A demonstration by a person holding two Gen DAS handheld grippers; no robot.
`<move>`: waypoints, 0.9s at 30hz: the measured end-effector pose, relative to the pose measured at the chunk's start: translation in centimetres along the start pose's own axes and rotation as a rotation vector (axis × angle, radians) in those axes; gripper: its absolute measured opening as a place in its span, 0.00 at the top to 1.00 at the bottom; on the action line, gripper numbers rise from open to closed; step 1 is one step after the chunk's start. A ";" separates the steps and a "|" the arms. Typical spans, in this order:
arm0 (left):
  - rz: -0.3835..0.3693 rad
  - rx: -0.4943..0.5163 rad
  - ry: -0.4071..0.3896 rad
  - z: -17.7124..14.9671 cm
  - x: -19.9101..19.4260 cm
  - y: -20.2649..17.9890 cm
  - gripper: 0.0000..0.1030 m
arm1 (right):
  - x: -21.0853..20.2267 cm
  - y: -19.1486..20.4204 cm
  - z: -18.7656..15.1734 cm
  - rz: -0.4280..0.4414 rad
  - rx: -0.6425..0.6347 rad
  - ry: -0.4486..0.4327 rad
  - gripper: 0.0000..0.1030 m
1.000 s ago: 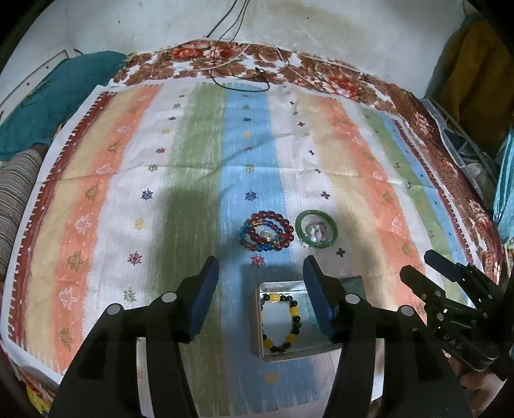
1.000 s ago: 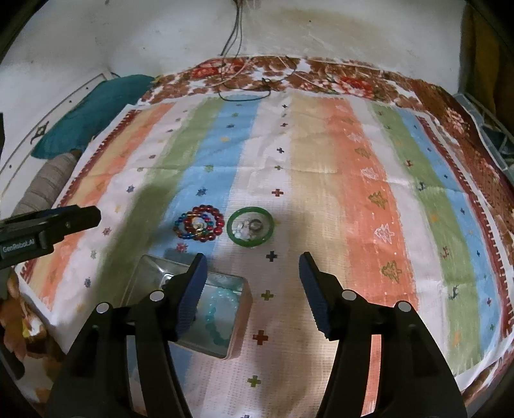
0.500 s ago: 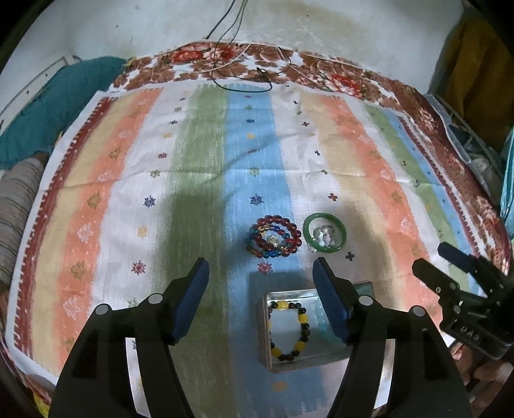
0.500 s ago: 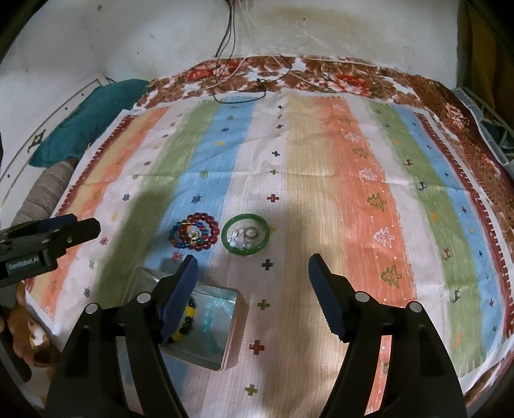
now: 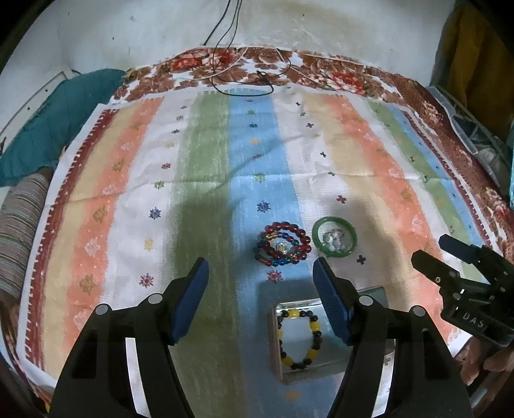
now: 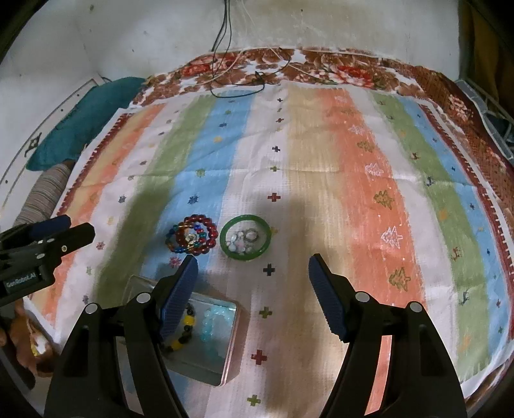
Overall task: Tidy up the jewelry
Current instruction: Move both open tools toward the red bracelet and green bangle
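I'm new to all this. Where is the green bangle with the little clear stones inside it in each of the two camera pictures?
Left wrist view: the green bangle lies right of centre, just beyond the tip of the right-hand finger.
Right wrist view: the green bangle lies near the centre, beyond the gap between the fingers.
Shared landmark: the red and blue bead bracelet lies immediately left of it in both.

A big striped cloth (image 5: pixel 205 180) covers the bed. Behind it stands a white wall (image 5: pixel 321 25) with stains.
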State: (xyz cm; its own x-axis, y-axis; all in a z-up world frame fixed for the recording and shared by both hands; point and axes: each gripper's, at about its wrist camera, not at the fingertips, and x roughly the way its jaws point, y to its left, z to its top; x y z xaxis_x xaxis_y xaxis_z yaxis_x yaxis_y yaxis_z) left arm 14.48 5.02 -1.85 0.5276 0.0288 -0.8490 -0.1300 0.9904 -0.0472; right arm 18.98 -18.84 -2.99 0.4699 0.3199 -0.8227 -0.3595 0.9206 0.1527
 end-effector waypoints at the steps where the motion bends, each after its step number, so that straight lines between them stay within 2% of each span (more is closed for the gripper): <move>1: 0.004 0.002 -0.002 0.1 0.0 0.0 0.34 | 0.1 -0.1 0.1 0.000 0.000 0.001 0.27; 3: 0.014 0.004 -0.006 0.1 0.1 0.0 0.33 | 0.3 -0.2 0.2 0.004 0.003 -0.004 0.25; 13: 0.066 0.007 -0.023 0.6 0.9 -0.2 0.33 | 1.2 -0.5 0.8 -0.007 -0.005 0.009 0.25; 16: 0.069 0.015 -0.002 1.0 2.0 -0.3 0.33 | 1.9 -0.5 1.0 -0.016 -0.012 0.024 0.25; 22: 0.017 -0.044 0.043 1.9 4.0 0.8 0.33 | 3.7 -1.2 1.4 -0.033 -0.005 0.067 0.25; 27: 0.014 -0.038 0.096 1.8 6.2 1.1 0.33 | 5.1 -1.5 1.7 -0.039 -0.005 0.100 0.25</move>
State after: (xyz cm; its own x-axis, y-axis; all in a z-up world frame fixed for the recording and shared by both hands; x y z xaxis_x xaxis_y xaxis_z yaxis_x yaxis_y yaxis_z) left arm 19.07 6.56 -6.19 0.4432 0.0279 -0.8960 -0.1698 0.9840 -0.0533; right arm 23.30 -18.17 -6.50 0.4006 0.2594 -0.8788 -0.3463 0.9308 0.1169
